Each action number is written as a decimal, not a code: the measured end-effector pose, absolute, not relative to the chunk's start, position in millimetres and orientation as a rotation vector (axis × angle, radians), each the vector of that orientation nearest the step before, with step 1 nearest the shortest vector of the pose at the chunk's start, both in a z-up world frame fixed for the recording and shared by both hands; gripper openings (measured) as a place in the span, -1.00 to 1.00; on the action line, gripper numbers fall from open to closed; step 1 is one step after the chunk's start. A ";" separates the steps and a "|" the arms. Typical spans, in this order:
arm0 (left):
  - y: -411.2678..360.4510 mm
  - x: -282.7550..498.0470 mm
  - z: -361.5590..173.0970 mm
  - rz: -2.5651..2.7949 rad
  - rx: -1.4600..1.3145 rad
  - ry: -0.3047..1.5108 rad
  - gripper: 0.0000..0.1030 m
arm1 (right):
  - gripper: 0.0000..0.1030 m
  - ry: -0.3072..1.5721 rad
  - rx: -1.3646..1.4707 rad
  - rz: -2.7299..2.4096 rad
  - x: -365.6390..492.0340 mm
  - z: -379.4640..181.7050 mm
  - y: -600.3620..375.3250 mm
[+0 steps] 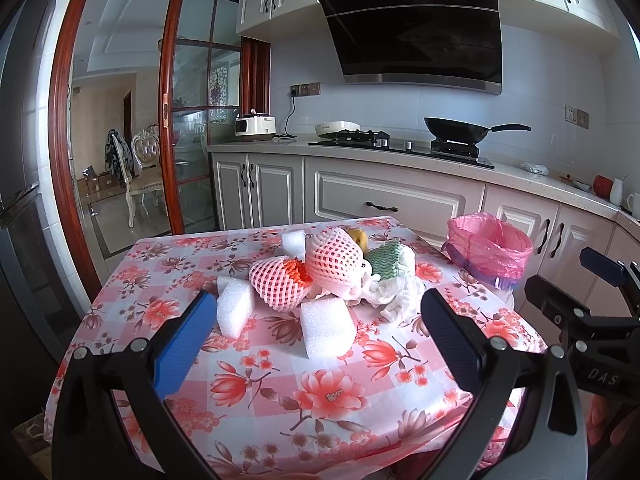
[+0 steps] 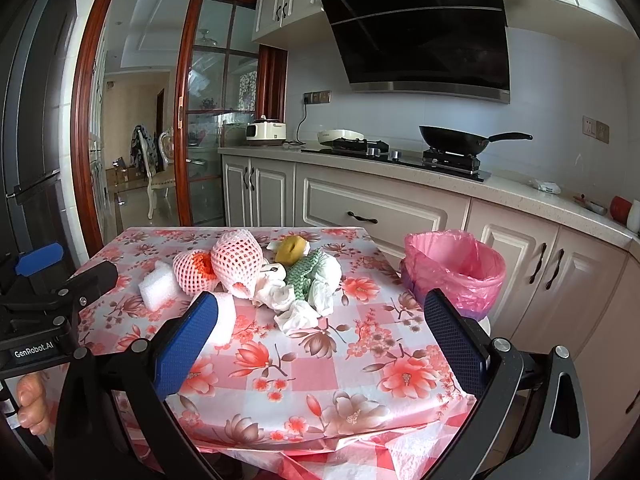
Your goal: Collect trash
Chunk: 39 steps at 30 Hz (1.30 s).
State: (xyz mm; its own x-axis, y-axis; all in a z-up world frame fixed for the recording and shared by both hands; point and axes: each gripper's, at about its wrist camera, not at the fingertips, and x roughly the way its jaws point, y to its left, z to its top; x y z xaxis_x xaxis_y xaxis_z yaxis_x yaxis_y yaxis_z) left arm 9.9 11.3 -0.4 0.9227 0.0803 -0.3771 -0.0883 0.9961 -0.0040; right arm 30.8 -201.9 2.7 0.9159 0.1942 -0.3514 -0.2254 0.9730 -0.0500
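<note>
A heap of trash lies mid-table: two pink foam fruit nets (image 1: 334, 258) (image 2: 236, 262), white foam blocks (image 1: 326, 328) (image 2: 158, 286), crumpled white tissues (image 1: 394, 294) (image 2: 298, 312), a green-patterned cloth (image 1: 388, 258) (image 2: 306, 272) and a yellowish fruit piece (image 1: 359, 237) (image 2: 291, 249). A bin lined with a pink bag (image 1: 490, 250) (image 2: 454, 270) stands at the table's right edge. My left gripper (image 1: 318, 316) is open, hovering just short of the foam blocks. My right gripper (image 2: 320, 316) is open too, near the tissues. Neither holds anything.
The table has a pink floral cloth (image 1: 280, 380) (image 2: 320, 380). Behind it run kitchen cabinets (image 1: 384, 196), a hob with a black wok (image 1: 460, 130), and a sliding glass door (image 1: 120, 140) at the left. A person's hand (image 2: 32, 408) holds the other gripper's handle.
</note>
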 end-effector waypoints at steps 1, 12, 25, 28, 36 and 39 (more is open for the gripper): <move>11.0 9.8 -0.4 0.086 -0.021 0.385 0.92 | 0.87 0.353 -0.090 0.217 30.8 2.7 -202.1; 12.4 7.6 0.7 0.088 -0.032 0.375 0.92 | 0.87 0.345 -0.091 0.214 29.8 4.2 -202.1; 11.9 7.1 1.5 0.082 -0.033 0.370 0.92 | 0.87 0.341 -0.081 0.209 29.2 4.2 -202.9; 12.2 6.8 1.6 0.083 -0.032 0.370 0.92 | 0.87 0.338 -0.076 0.207 27.9 3.6 -203.8; 9.8 7.5 0.9 0.065 -0.039 0.365 0.92 | 0.87 0.340 -0.074 0.206 27.3 3.2 -204.5; 7.9 7.0 0.9 0.051 -0.043 0.363 0.92 | 0.87 0.338 -0.073 0.206 26.9 2.9 -204.9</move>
